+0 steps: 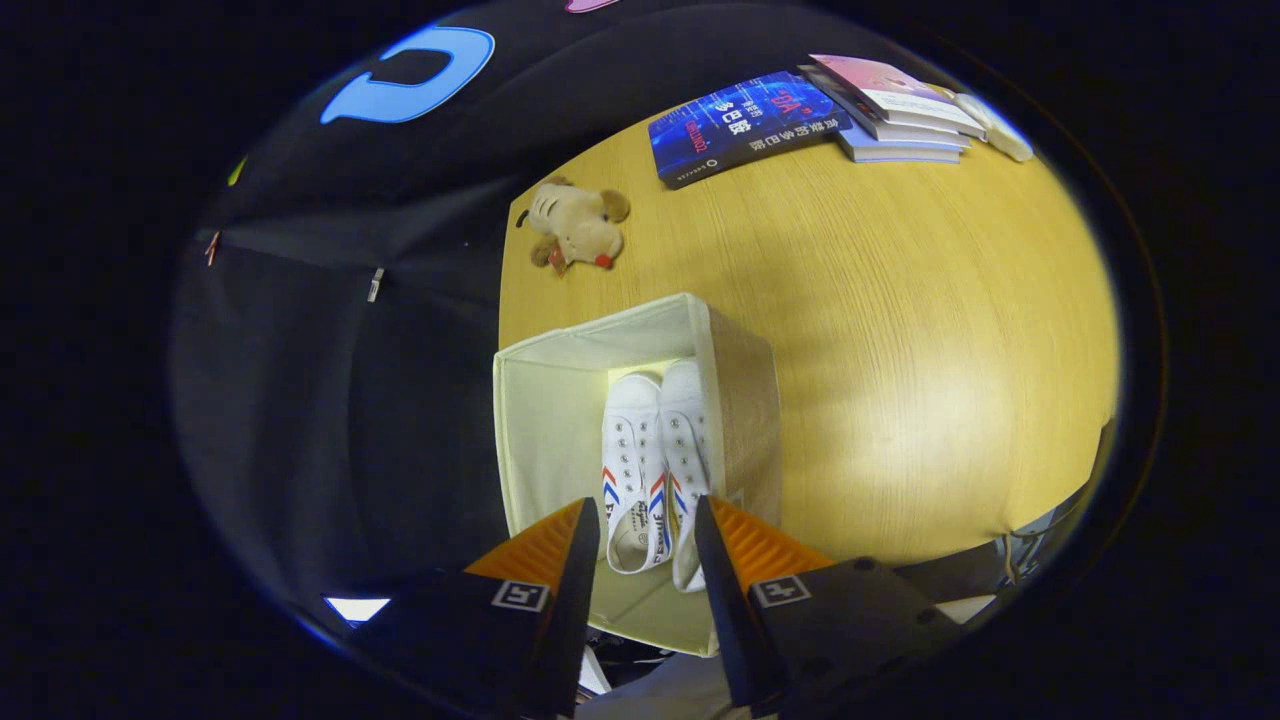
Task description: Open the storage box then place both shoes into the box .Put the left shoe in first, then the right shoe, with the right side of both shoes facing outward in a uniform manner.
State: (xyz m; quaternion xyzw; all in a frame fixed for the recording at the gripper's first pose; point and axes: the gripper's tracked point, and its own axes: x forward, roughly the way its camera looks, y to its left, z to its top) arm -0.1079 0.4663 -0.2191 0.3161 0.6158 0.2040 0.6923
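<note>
Hand-held gripper (648,520): lower centre of the frame, looking down into the box; fingers apart, holding nothing, with the heel ends of the shoes showing in the gap between them.
Storage box (545,420): pale fabric cube, open at the top, centre of the frame, standing at the worktop's left edge.
Shoes: two white canvas sneakers inside the box, side by side and touching, toes pointing toward the top of the frame, heels nearest the fingers.
Left-hand shoe in the frame (632,455): red and blue stripes on its side, opening visible near the left finger.
Right-hand shoe in the frame (685,430): pressed close to the box's right wall, same stripe marks, heel just beside the right finger.
Which shoe is the left and which the right: cannot tell from this angle.
Worktop (900,350): light wood grain, fills the right half of the frame.
Plush toy (575,225): small tan and cream animal, upper centre, lying near the worktop's left edge, beyond the box and well apart from it.
Blue book (745,125): lying flat, upper right.
Stack of books (895,110): just right of the blue book, pink cover on top.
Pale object (995,125): at the stack's right end, too small to identify.
</note>
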